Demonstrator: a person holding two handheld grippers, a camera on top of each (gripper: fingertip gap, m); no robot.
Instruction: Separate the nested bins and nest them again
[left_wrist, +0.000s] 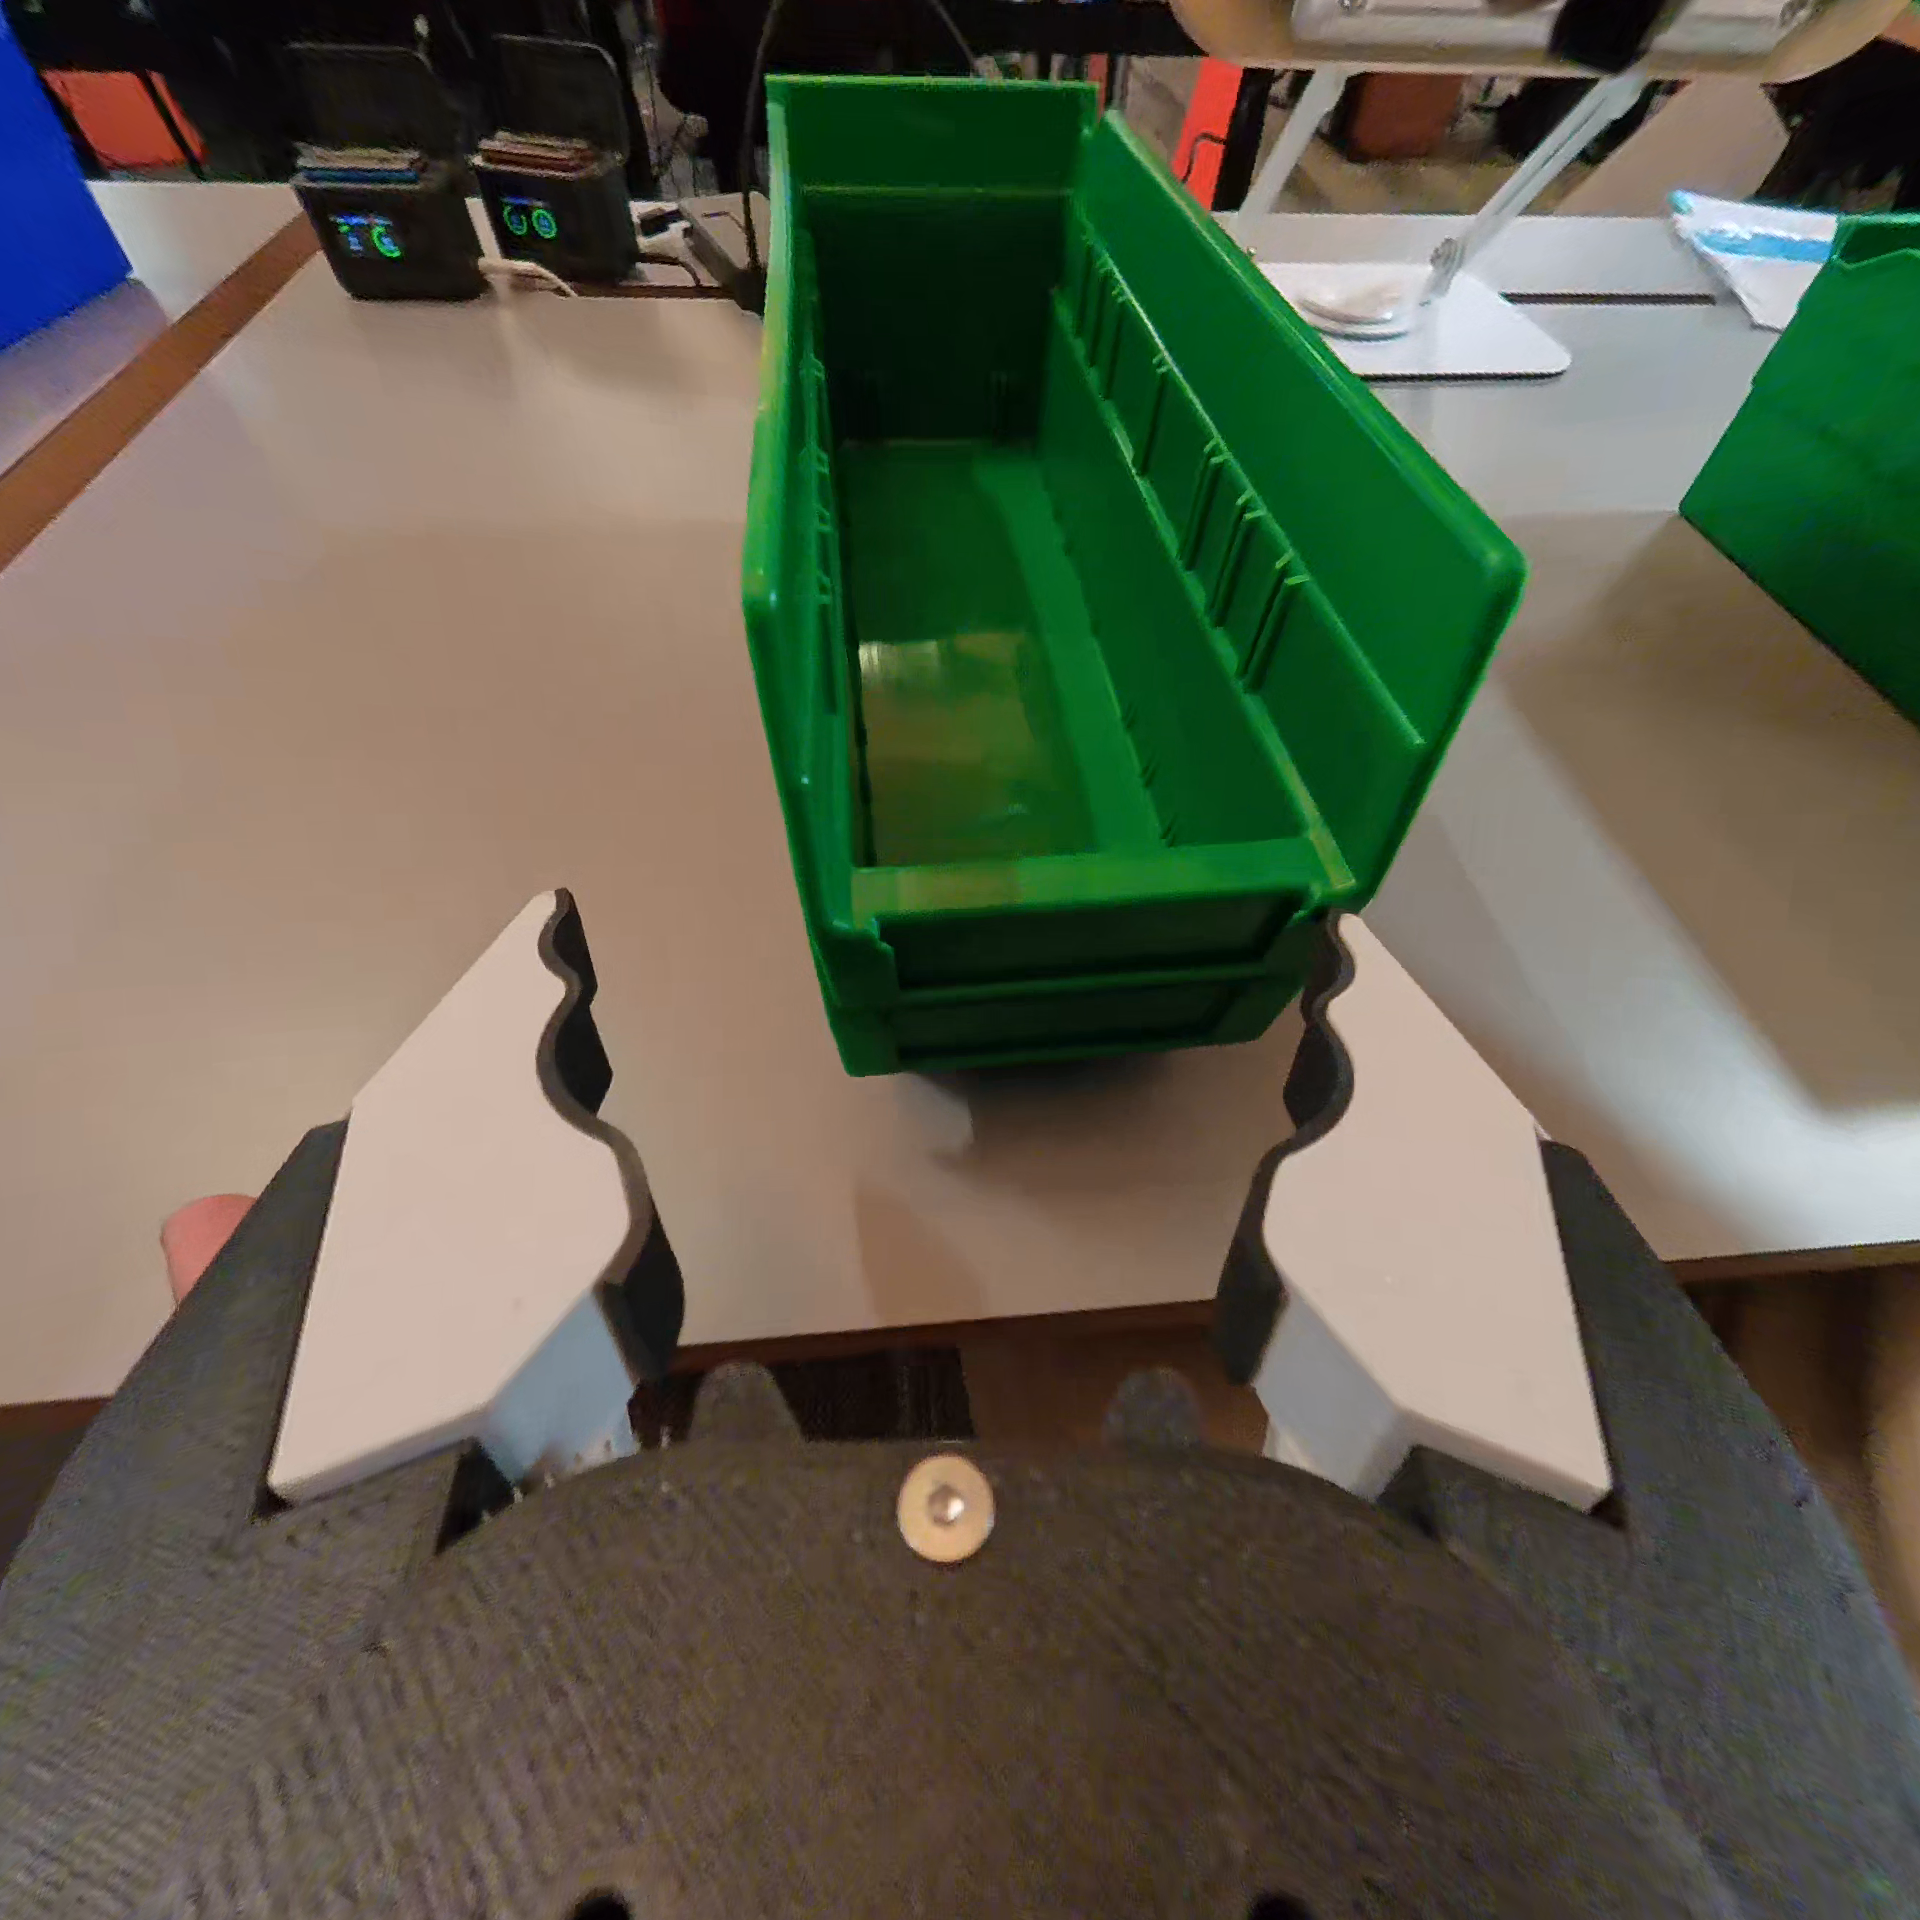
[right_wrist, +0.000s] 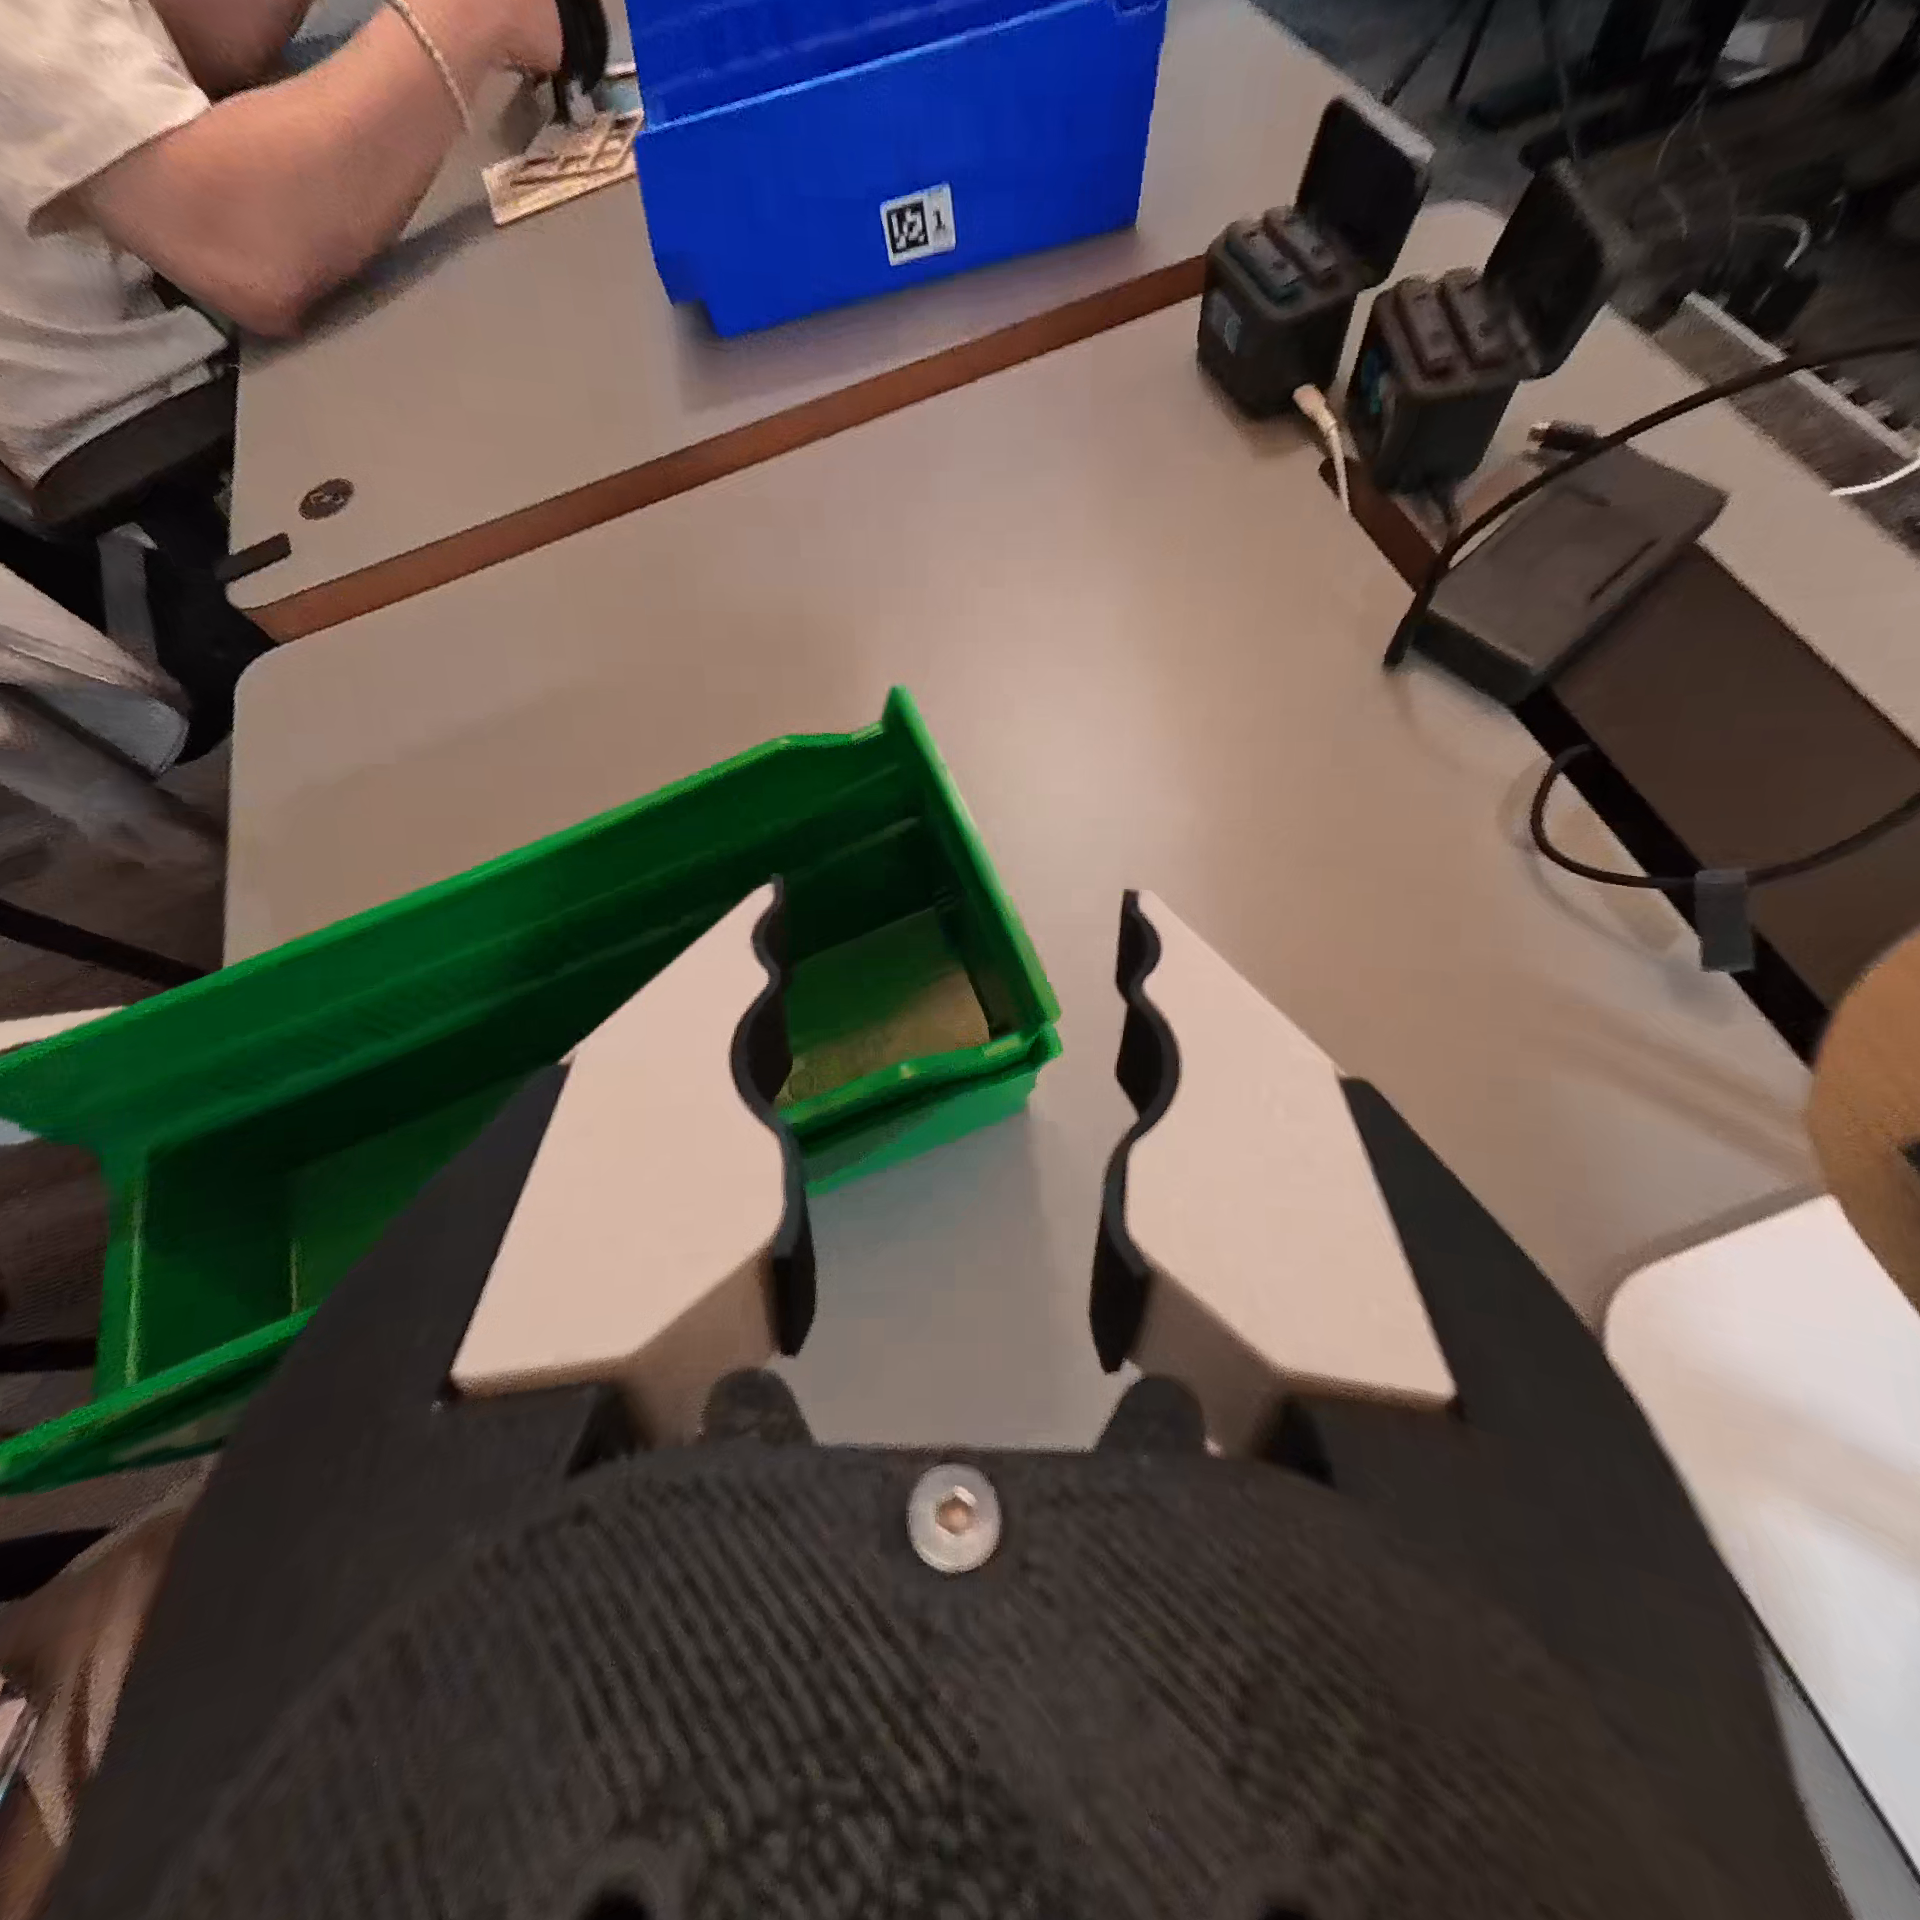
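1. The grey counter (left_wrist: 364, 675) with a brown edge fills most of both views and carries everything here.
2. The nested green bins (left_wrist: 1039, 644) stand on the counter, one seated inside the other, both rims showing at the near short end. In the left wrist view they run lengthwise away from the camera, just beyond the claw tips. In the right wrist view the same bins (right_wrist: 436, 997) lie slantwise at the left, partly hidden behind one finger.
3. A blue bin (right_wrist: 894, 166) stands on a neighbouring counter, well apart from the green ones, with a small square sticker on its front.
4. Another green bin (left_wrist: 1829, 468) shows at the right edge of the left wrist view, cut off by the frame.
5. The left claw (left_wrist: 951, 935) is spread wide and grips nothing; its tips sit just short of the bins' near end.
6. The right claw (right_wrist: 951, 914) is also spread apart and empty, above bare counter beside the bins' end.
7. Two small black chargers (right_wrist: 1351, 343) with cables sit near the counter's far edge.
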